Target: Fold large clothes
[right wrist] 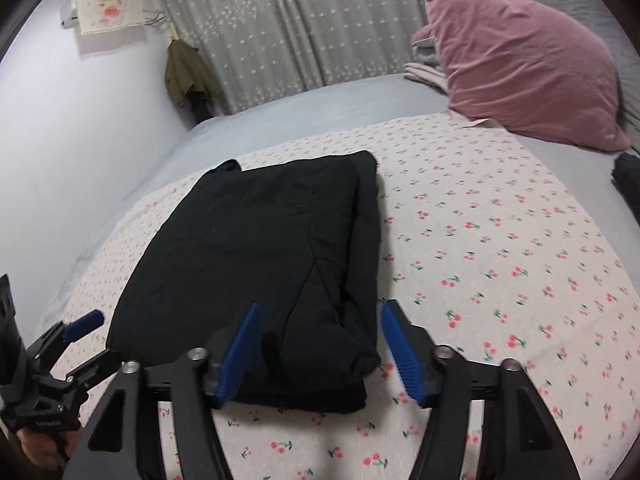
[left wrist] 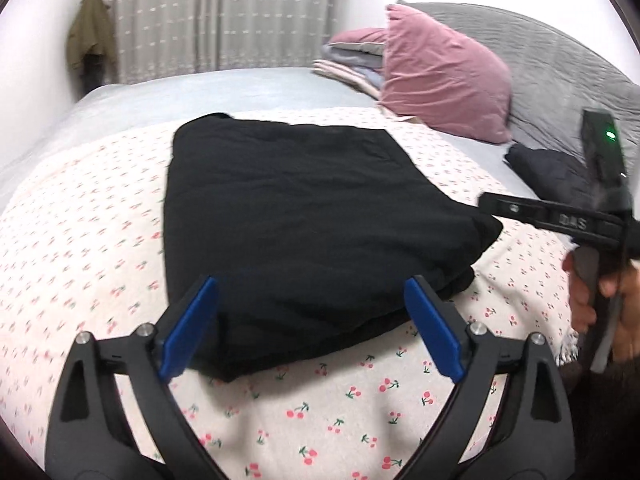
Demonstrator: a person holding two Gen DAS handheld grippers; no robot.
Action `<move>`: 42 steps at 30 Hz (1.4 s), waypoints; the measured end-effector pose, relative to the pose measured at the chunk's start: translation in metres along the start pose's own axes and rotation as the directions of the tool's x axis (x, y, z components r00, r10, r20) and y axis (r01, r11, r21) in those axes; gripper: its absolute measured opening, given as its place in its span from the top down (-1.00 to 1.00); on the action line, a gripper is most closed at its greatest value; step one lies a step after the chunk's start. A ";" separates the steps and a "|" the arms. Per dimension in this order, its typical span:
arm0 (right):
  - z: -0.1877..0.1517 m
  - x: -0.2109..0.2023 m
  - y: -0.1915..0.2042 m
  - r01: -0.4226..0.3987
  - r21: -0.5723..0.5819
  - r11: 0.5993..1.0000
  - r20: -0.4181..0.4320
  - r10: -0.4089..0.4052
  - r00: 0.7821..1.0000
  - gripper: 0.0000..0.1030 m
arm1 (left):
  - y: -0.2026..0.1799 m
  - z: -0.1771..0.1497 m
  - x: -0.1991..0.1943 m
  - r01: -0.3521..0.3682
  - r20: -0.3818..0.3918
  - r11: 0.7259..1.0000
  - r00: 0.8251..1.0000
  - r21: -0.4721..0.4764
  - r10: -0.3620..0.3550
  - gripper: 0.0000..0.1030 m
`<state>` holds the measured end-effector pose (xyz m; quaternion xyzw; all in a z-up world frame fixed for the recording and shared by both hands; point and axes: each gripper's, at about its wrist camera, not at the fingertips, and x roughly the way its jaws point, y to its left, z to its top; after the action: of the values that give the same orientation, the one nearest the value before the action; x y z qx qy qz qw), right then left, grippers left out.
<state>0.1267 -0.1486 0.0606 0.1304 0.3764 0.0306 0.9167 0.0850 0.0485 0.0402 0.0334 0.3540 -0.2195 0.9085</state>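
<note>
The left gripper (left wrist: 311, 322) is held with its 2 blue-padded fingers (left wrist: 188, 330) spread apart and holding nothing; it sits just above the near edge of the folded black garment (left wrist: 304, 216). The garment lies flat in a compact rectangle on the cherry-print sheet (left wrist: 340, 408), which covers the near part of the bed. The right wrist view shows the same garment (right wrist: 256, 256) with layered folds along its right edge. The right gripper (right wrist: 318, 350) also has its fingers spread wide, straddling the garment's near right corner without clamping it. To the right in the left wrist view, the right gripper body (left wrist: 556, 216) shows raised lettering, too blurred to read, and a green indicator light. A pink pillow (left wrist: 440, 76) leans against a gray quilted headboard (left wrist: 560, 60), with a stack of folded textiles (left wrist: 352, 60) beside it. An olive jacket (right wrist: 190, 76) hangs by the patterned curtain (right wrist: 280, 20).
</note>
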 end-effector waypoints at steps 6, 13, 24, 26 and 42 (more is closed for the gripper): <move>0.008 -0.001 -0.007 -0.030 0.029 0.999 -0.015 0.030 0.999 -0.48 | 0.041 0.012 0.009 0.011 -0.072 0.980 0.997 -0.199 -0.026 -0.86; 0.062 0.085 -0.067 -0.269 0.219 0.938 -0.159 0.306 0.939 -0.60 | 0.122 0.047 0.077 0.157 -0.136 0.874 0.960 -0.460 -0.244 -0.86; 0.063 0.182 -0.063 -0.460 0.323 0.827 -0.228 0.539 0.811 0.15 | 0.164 0.042 0.146 0.349 -0.071 0.716 0.871 -0.605 -0.485 -0.12; 0.076 0.165 -0.040 -0.466 0.243 0.851 -0.218 0.516 0.829 0.23 | 0.166 0.050 0.130 0.359 -0.066 0.728 0.873 -0.583 -0.484 -0.08; 0.121 0.216 0.276 -0.710 -0.014 0.704 -0.300 0.674 0.675 0.16 | 0.381 0.013 -0.053 0.101 0.078 0.787 0.995 -0.609 -0.067 -0.38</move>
<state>0.3771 0.1245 0.0679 0.1979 0.4181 0.4177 0.7820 0.2194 0.4087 0.0493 -0.2837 0.3830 -0.1341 0.8688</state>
